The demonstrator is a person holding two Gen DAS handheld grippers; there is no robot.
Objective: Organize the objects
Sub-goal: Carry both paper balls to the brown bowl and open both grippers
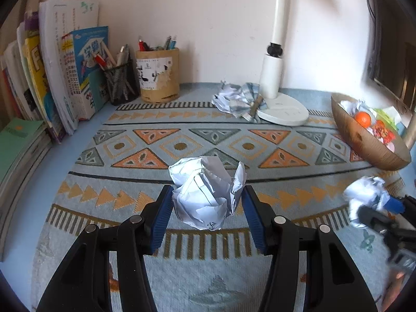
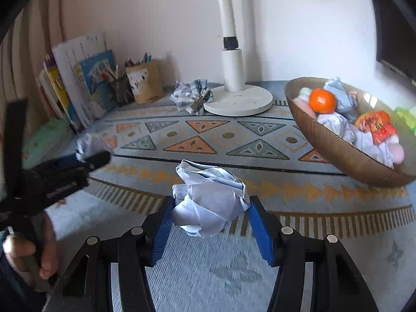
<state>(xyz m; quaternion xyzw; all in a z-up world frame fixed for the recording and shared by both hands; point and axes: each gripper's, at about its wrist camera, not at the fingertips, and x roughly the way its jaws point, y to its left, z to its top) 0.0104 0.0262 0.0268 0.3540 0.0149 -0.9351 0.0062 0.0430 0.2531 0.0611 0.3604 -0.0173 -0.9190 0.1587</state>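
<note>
My left gripper (image 1: 208,195) is shut on a crumpled white paper ball (image 1: 205,192), held above the patterned mat. My right gripper (image 2: 209,202) is shut on another crumpled paper ball (image 2: 210,197), also above the mat. The right gripper with its ball shows blurred at the right of the left wrist view (image 1: 369,197). The left gripper shows blurred at the left of the right wrist view (image 2: 85,156). A brown woven bowl (image 2: 335,145) at the right holds an orange (image 2: 322,100), crumpled papers and a red packet. Another crumpled paper (image 1: 223,98) and a checked cloth (image 1: 247,101) lie by the lamp base.
A white desk lamp (image 1: 283,111) stands at the back. Two pen holders (image 1: 158,75) and upright books (image 1: 65,72) stand at the back left, with green books (image 1: 18,140) lying flat at the left. The patterned mat (image 1: 182,135) covers the desk.
</note>
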